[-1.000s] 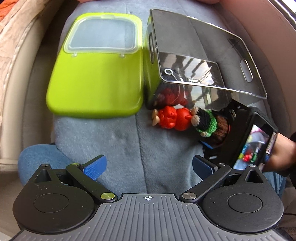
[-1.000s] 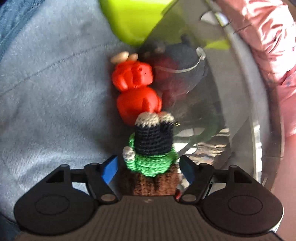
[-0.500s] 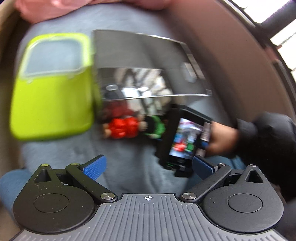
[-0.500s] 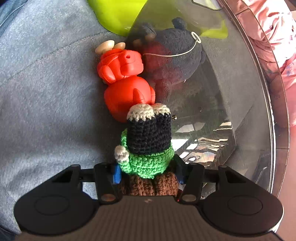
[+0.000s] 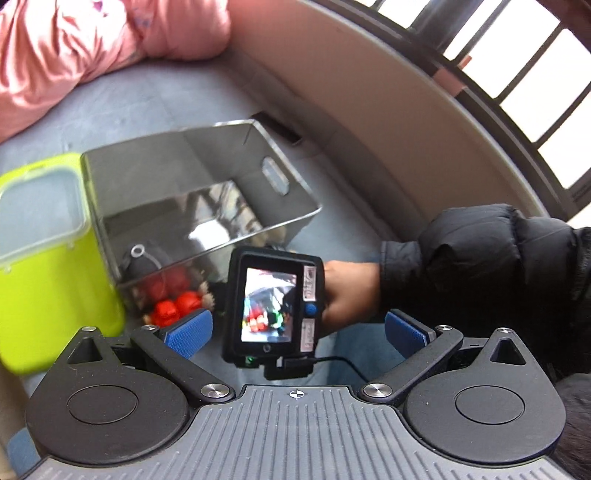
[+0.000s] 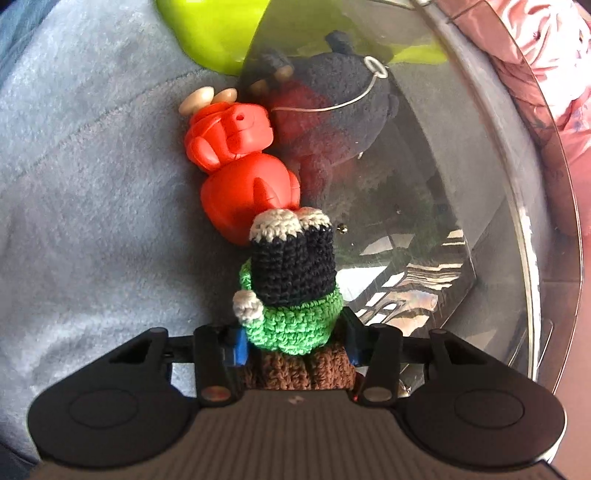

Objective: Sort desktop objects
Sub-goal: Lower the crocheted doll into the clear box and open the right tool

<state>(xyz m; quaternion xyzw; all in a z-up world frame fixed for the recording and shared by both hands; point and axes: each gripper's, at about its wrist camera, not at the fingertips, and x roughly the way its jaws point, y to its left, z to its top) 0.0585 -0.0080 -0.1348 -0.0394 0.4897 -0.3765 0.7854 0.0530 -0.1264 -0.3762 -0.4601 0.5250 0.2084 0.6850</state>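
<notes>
My right gripper [image 6: 293,349] is shut on a crochet doll [image 6: 291,288] with green top, black legs and brown hair, head toward the camera. A red plastic toy [image 6: 236,170] lies on the blue blanket just beyond it, against a clear grey bin [image 6: 461,166]. A dark plush toy [image 6: 347,85] sits inside the bin. My left gripper [image 5: 295,330] is open and empty, held back from the bin [image 5: 207,177]. In the left wrist view the red toy [image 5: 173,308] shows by the bin's near corner, behind the right gripper's camera screen [image 5: 271,306].
A lime green lidded box [image 5: 44,258] stands left of the bin; it also shows in the right wrist view [image 6: 218,26]. A pink pillow [image 5: 85,40] lies at the back. A beige rail [image 5: 406,122] bounds the right side. The person's black sleeve [image 5: 491,273] reaches in from the right.
My right gripper has closed on the crochet doll. My left gripper has swung up and to the right, so the bin and green box shifted left in its view.
</notes>
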